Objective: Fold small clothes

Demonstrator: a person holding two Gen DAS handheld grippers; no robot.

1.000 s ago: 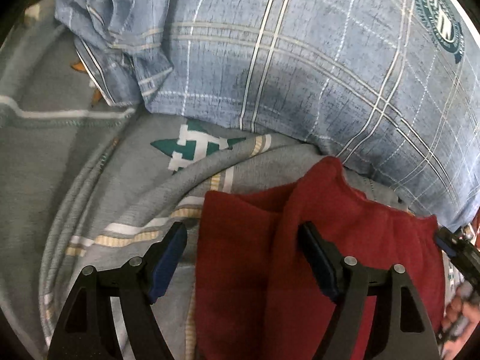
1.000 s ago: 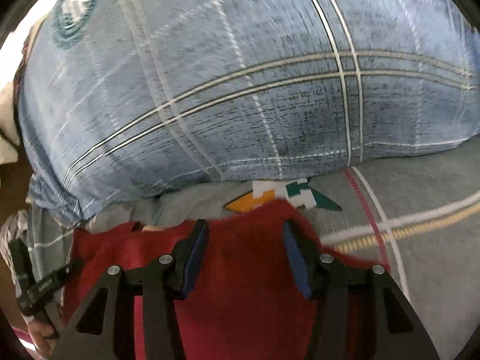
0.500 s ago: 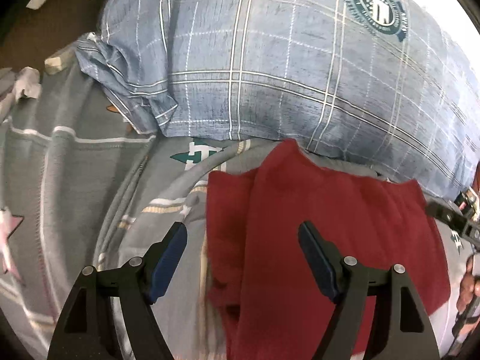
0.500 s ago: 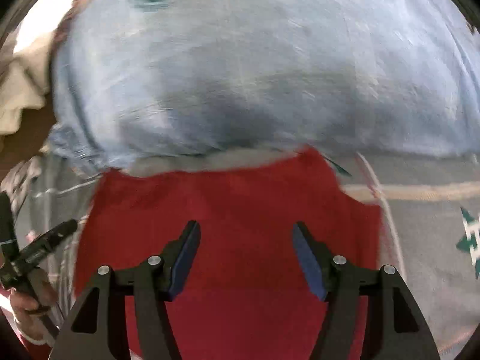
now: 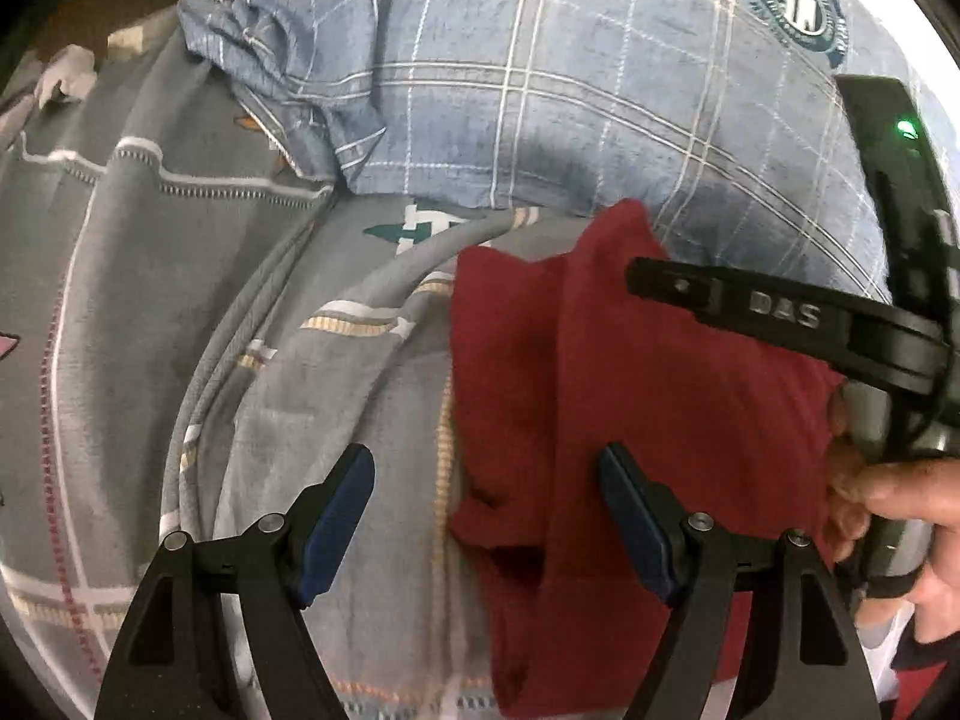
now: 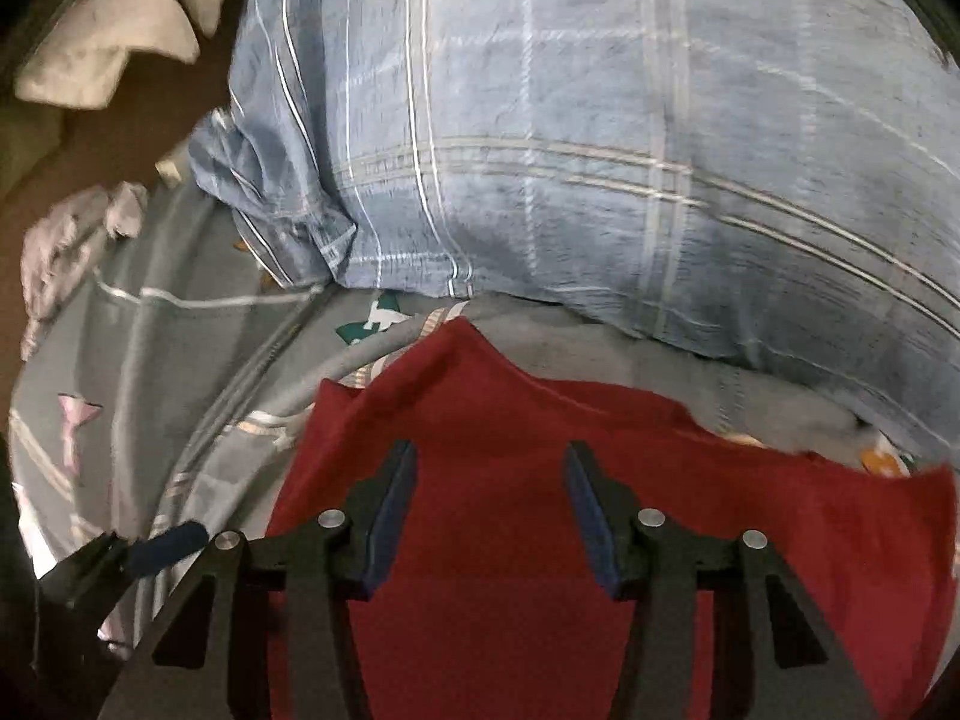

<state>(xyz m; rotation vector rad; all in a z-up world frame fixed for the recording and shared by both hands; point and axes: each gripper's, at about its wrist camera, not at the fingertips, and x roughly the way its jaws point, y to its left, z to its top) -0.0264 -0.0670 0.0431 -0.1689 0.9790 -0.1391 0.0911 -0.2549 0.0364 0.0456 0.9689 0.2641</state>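
Only the left wrist view shows the pillow's [image 5: 600,90] round logo. Both the left gripper [image 5: 486,516] and right gripper [image 6: 489,510] hold jaws wide, empty, above the red garment [image 5: 630,420] on the bed [image 5: 150,300].

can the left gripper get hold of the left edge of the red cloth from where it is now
Probably yes. The left gripper is open, and the red cloth has its left edge lying between the fingers, exposed on the grey bedsheet. The right gripper sits further right, apparently clear of that edge.
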